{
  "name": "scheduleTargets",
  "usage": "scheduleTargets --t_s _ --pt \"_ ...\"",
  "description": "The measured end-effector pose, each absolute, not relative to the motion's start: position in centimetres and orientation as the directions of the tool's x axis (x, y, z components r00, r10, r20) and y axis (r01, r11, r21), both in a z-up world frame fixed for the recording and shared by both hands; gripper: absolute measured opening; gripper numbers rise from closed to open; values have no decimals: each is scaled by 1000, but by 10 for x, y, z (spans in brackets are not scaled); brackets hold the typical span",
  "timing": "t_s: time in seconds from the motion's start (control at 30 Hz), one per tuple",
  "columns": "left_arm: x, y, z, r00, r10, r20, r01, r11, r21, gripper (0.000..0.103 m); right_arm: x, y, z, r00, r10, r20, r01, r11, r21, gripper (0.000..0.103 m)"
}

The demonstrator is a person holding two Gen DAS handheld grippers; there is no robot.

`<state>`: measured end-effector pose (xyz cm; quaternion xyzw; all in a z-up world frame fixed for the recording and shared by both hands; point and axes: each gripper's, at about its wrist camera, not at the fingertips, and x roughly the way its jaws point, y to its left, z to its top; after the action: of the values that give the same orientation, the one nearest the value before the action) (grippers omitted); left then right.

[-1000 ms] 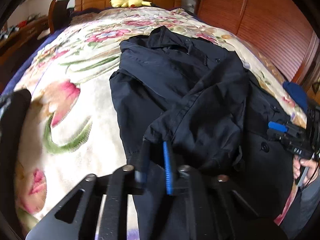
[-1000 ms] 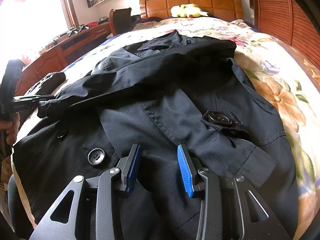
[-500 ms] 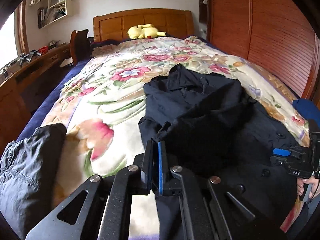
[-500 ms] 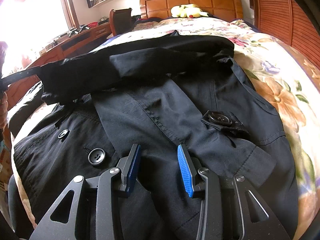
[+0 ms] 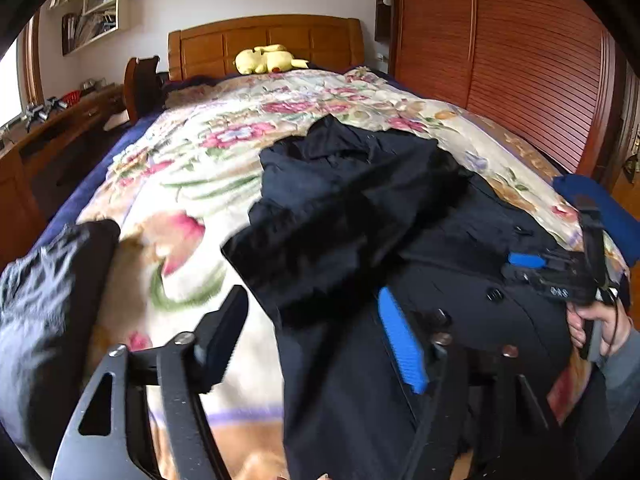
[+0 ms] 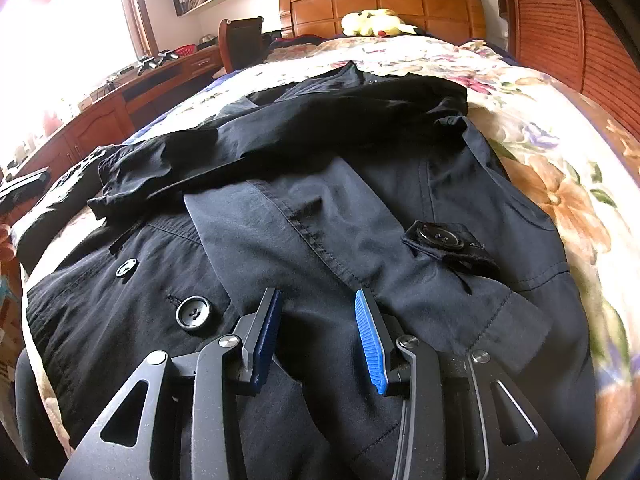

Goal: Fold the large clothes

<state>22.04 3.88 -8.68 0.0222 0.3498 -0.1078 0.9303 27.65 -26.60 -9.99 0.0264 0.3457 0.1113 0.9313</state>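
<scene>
A: Start at the left. What sits at nine o'clock in the left wrist view?

B: A crumpled dark garment [image 5: 44,320] at the bed's near left edge, blurred. Just right of it the floral bedspread [image 5: 192,184] runs up toward the wooden headboard [image 5: 264,46] at twelve o'clock, where a yellow plush toy [image 5: 268,60] lies.

A: And the left gripper [image 5: 312,336]?

B: Its jaws are spreading apart, with the black finger at seven o'clock over the bedspread and the blue pad at five o'clock over cloth. The edge of the dark coat [image 5: 360,208] shows in the gap, but neither pad presses on it.

A: Where is the coat?

B: Spread on the bed from centre toward three o'clock, one sleeve [image 6: 248,148] folded across its chest, the collar end toward the headboard. In the right wrist view a large button [image 6: 193,312] lies at eight o'clock and a buttoned tab [image 6: 444,240] at three o'clock.

A: The right gripper [image 6: 316,336]?

B: Jaws partly apart, low over the coat's front at six o'clock; whether the tips touch the cloth I cannot tell. A hand [image 5: 600,324] holds its handle at four o'clock in the left view
</scene>
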Motion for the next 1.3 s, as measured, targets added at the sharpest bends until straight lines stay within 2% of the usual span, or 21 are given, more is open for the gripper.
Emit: scheduleTargets --t_s 0.33,0.53,0.83,1.07,1.13,1.2,1.3 --pt "192 46 -109 694 -143 -706 166 985 -37 73 272 -265 -100 746 211 -632 -179 977 115 40" --pt "185 52 -121 689 -94 -719 143 990 8 73 275 -261 -100 744 187 -641 -174 981 85 40" --pt "168 59 -126 697 -121 -706 163 987 -8 73 245 -253 -91 745 122 -655 -174 985 -15 40" --pt "155 66 -127 696 -154 -701 174 984 -44 73 193 -289 -74 727 -24 -686 -92 987 -132 40" --pt "152 67 -127 697 -161 -699 177 983 -50 73 185 -304 -66 725 -48 -687 -58 990 -131 40" --pt "148 68 -127 696 -169 -698 179 982 -59 73 181 -319 -63 714 -56 -698 -29 994 -110 46" --pt "145 70 -130 688 -180 -703 181 981 -74 73 179 -336 -63 693 -70 -717 7 996 -90 48"
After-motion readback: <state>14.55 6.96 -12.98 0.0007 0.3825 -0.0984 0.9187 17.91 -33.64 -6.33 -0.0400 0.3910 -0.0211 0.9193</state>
